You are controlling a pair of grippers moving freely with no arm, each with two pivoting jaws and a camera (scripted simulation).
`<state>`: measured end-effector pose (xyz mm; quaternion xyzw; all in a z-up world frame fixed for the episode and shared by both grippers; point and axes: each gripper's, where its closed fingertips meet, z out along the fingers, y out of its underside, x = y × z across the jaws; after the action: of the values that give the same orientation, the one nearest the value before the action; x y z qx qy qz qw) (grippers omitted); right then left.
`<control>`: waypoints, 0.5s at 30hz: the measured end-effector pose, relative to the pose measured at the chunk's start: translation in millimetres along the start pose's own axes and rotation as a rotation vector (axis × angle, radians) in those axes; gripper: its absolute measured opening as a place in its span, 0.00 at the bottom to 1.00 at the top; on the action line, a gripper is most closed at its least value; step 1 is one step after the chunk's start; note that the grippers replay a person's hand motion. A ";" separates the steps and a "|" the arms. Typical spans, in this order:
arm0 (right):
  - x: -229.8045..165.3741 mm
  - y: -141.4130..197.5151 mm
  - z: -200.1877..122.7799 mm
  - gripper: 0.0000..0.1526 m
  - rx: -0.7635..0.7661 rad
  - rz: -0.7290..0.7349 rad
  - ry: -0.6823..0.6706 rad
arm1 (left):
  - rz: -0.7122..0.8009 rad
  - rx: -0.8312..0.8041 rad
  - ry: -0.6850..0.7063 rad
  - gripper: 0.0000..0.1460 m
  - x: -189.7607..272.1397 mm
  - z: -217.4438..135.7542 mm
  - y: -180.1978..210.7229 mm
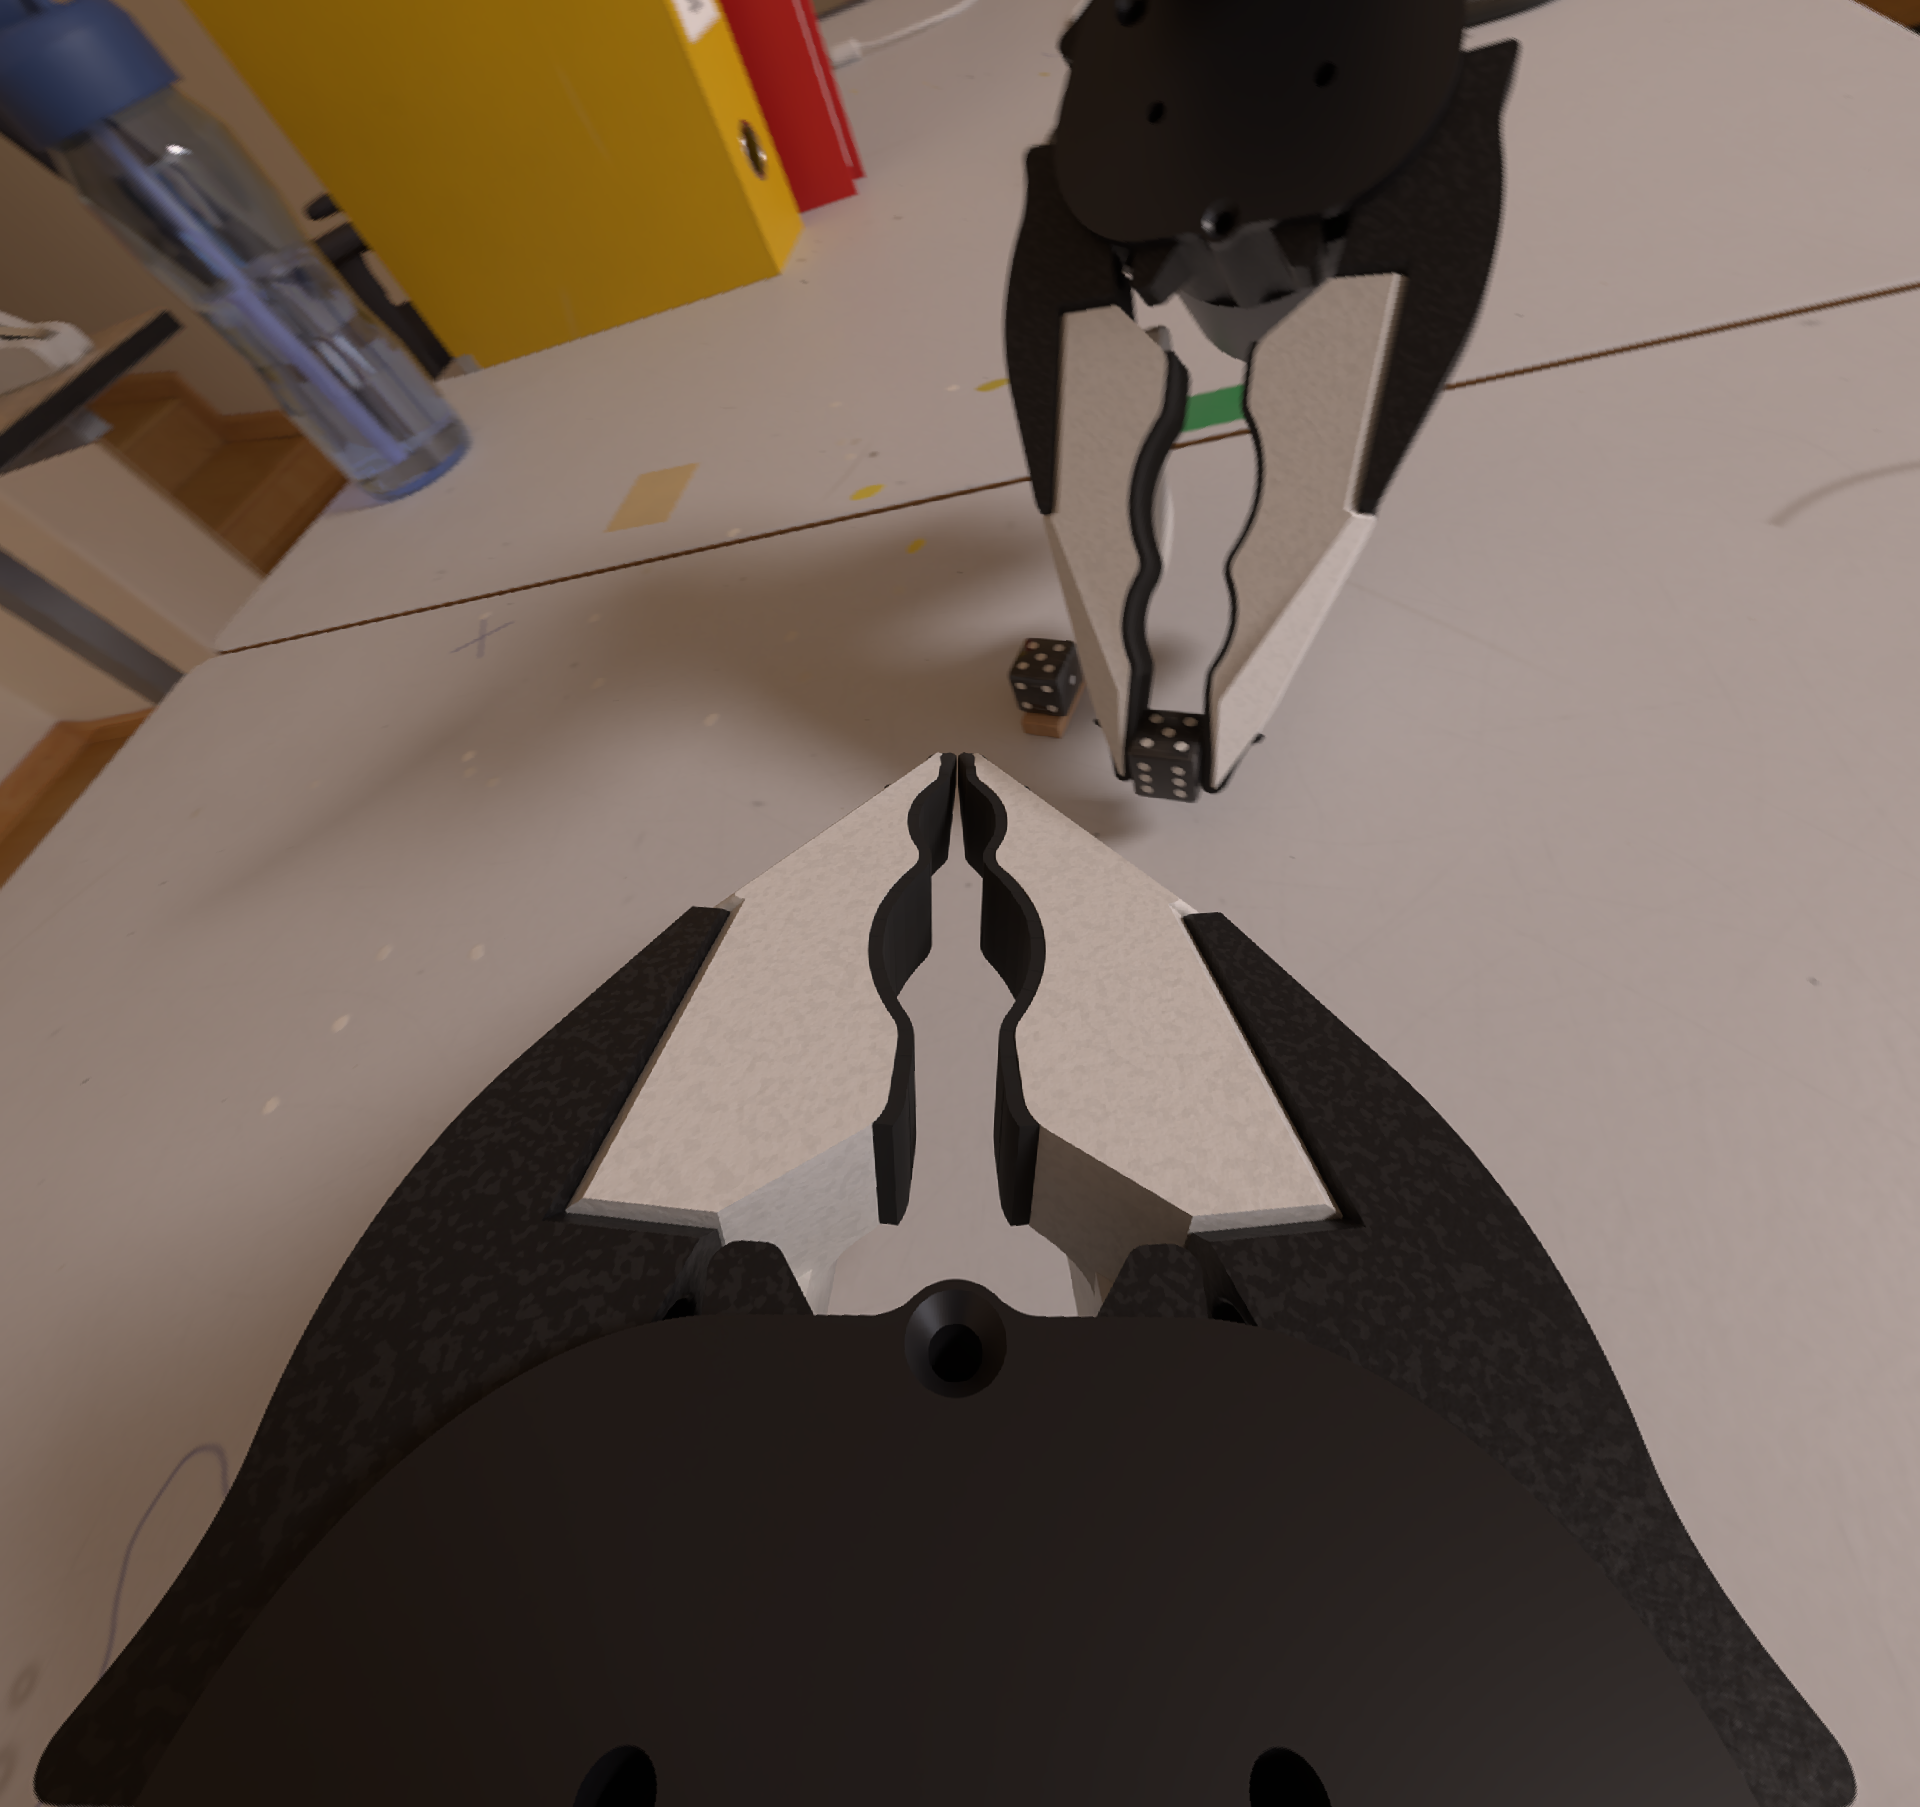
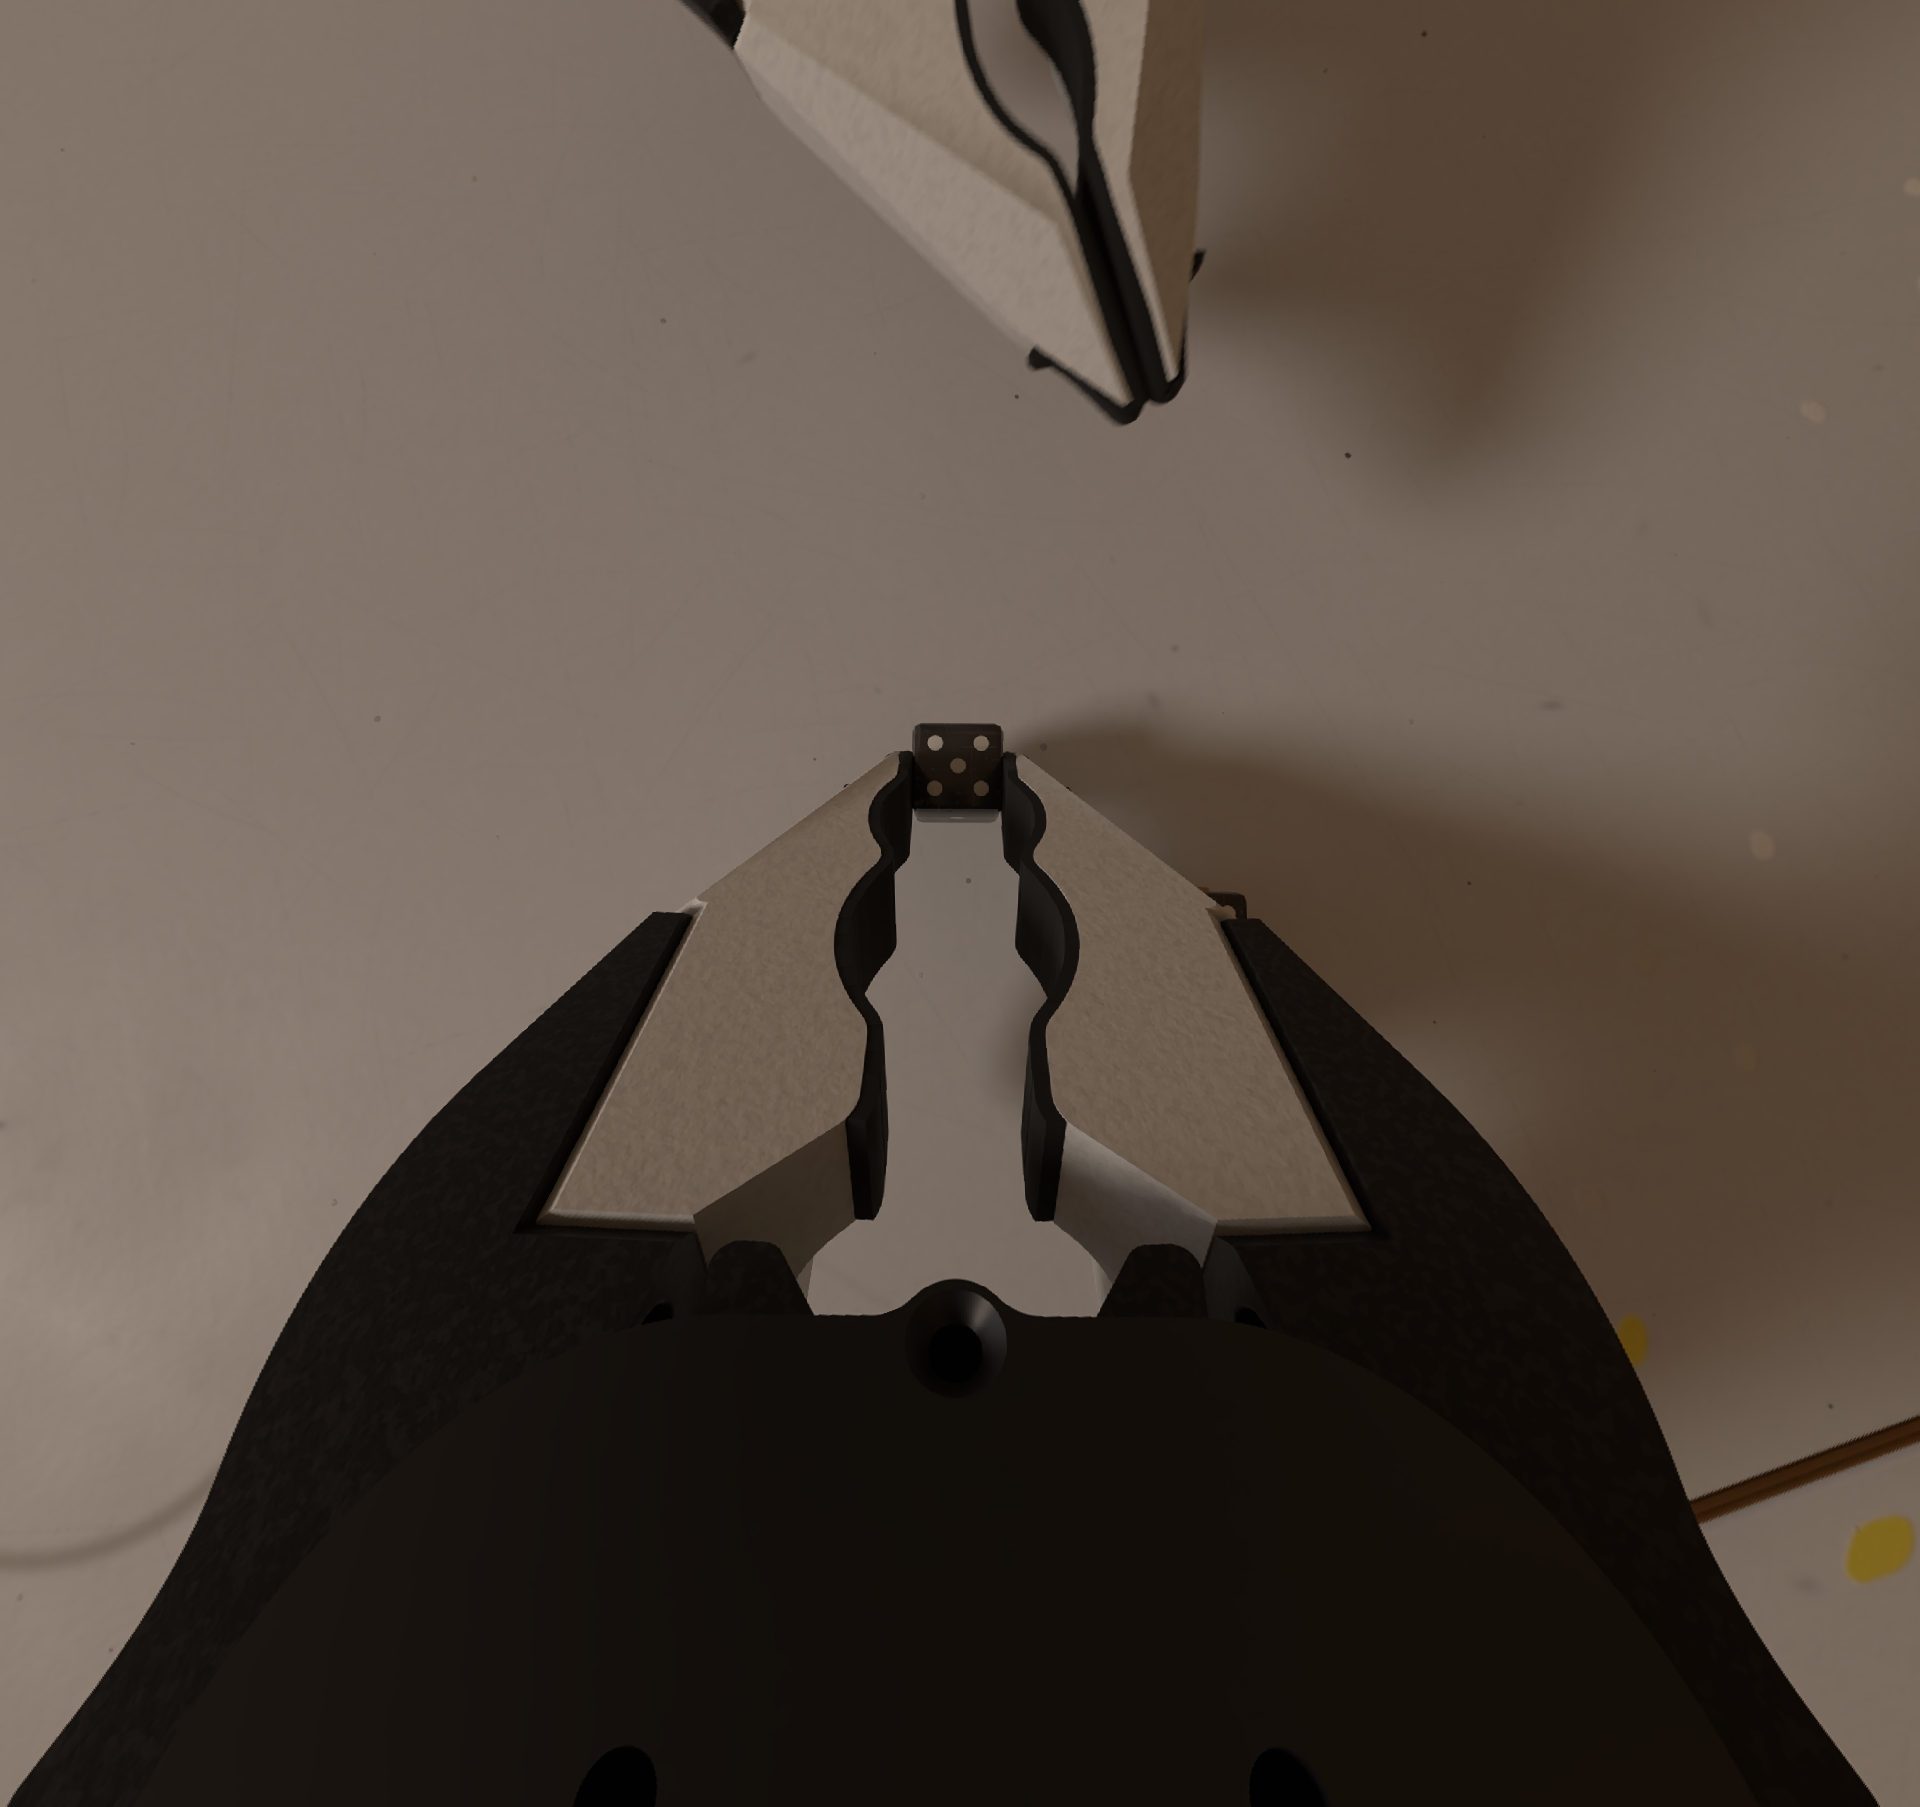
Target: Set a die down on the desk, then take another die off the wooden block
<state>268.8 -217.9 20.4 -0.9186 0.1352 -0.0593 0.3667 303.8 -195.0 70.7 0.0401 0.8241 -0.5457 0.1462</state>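
While its pale, grainy fingers with wavy black rubber pads pinch a black die (image 1: 1166, 756) at the very tips, the right claw (image 1: 1169, 760) points down at the matte grey surface (image 1: 1558, 822). Whether that cube touches the surface, I cannot tell. Just beside it, a second pale-dotted black die (image 1: 1044, 677) sits on a small wooden block (image 1: 1047, 721). The left claw (image 1: 956, 762) is clenched, tips meeting on nothing.
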 end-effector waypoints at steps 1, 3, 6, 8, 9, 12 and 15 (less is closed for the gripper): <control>-0.1 0.2 1.1 0.11 -0.008 0.003 -0.002 | -0.006 0.005 -0.024 0.00 -3.5 -0.9 -0.3; -0.3 1.3 3.2 0.11 -0.026 0.007 -0.005 | -0.023 0.003 -0.053 0.00 -9.2 -2.3 -0.1; -0.2 3.0 6.4 0.11 -0.053 0.000 0.003 | -0.040 0.008 -0.101 0.00 -17.4 -4.6 -0.5; -0.4 3.0 7.8 0.11 -0.060 -0.002 0.005 | -0.053 0.007 -0.110 0.00 -20.0 -5.6 -0.3; -0.3 2.9 8.1 0.11 -0.063 -0.003 0.006 | -0.056 0.011 -0.117 0.00 -21.1 -6.0 -0.7; -0.2 3.4 8.6 0.11 -0.075 -0.009 0.010 | -0.056 0.012 -0.124 0.00 -22.0 -6.2 -0.5; -0.2 4.7 8.4 0.11 -0.090 -0.019 0.019 | -0.049 0.005 -0.130 0.00 -22.0 -5.4 0.8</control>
<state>269.5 -215.5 11.1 -0.9348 0.1322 -0.0654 0.3232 323.9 -187.7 78.2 -0.0151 0.8123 -0.5526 0.1861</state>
